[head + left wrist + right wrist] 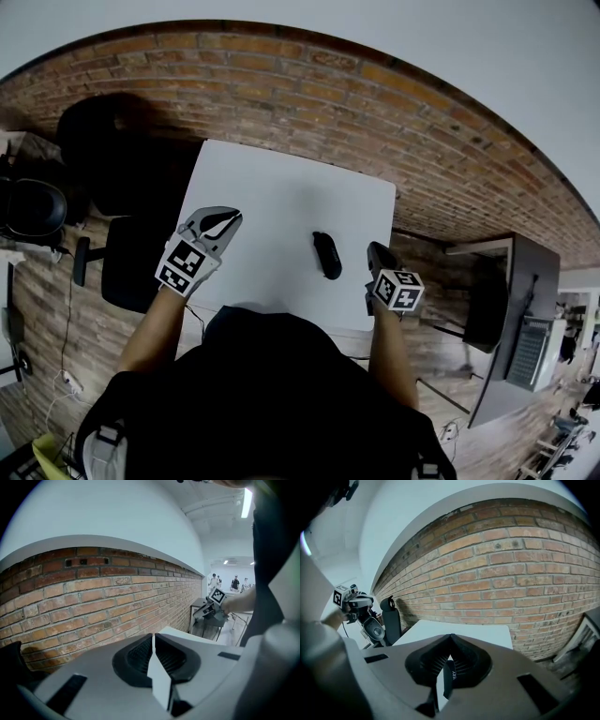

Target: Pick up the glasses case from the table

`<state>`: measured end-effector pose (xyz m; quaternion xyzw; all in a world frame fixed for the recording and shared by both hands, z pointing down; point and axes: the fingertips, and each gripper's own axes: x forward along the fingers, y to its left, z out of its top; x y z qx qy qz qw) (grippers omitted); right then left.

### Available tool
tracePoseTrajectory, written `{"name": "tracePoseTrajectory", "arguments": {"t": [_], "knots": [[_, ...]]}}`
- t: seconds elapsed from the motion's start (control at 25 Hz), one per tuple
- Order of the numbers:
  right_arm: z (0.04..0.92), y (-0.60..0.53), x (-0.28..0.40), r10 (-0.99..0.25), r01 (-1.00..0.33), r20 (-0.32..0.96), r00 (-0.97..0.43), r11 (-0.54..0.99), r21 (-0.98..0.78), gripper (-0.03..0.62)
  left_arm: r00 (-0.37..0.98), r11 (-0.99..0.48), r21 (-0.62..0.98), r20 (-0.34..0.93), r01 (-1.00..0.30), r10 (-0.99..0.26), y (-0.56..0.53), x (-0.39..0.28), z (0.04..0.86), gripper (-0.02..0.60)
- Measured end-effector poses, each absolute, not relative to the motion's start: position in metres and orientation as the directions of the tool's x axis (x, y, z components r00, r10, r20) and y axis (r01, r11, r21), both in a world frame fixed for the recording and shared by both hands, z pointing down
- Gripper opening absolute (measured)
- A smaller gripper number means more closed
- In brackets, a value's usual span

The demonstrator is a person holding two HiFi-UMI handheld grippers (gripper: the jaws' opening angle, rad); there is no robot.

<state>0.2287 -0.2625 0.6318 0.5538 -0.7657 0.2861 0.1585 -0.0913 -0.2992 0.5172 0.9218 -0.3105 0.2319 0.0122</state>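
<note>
The black glasses case [326, 255] lies on the white table [281, 187], right of its middle and near the front edge. My right gripper [376, 250] hangs just to the right of the case, at the table's right edge, with its jaws shut and nothing in them. In the right gripper view the case [449, 679] shows through the gap below the closed tips [450, 635], apart from them. My left gripper [232, 216] hovers over the table's left front part, well left of the case. Its jaws [153, 634] meet at the tips and hold nothing.
A brick wall [511, 573] runs behind the table's far edge. A black chair [131, 262] stands at the table's left side. A dark desk with a monitor [520, 309] stands to the right. The person's dark torso [262, 394] is at the near edge.
</note>
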Motion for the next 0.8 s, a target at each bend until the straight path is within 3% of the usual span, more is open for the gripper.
{"name": "tracePoseTrajectory", "arguments": {"t": [0.8], "knots": [[0.692,-0.259,0.207,-0.662,-0.934,0.661,-0.354,0.283,-0.218,0.014,0.681,-0.801,-0.118,0.462,-0.587,-0.568,-0.307,-0.106,0.532,0.025]]}}
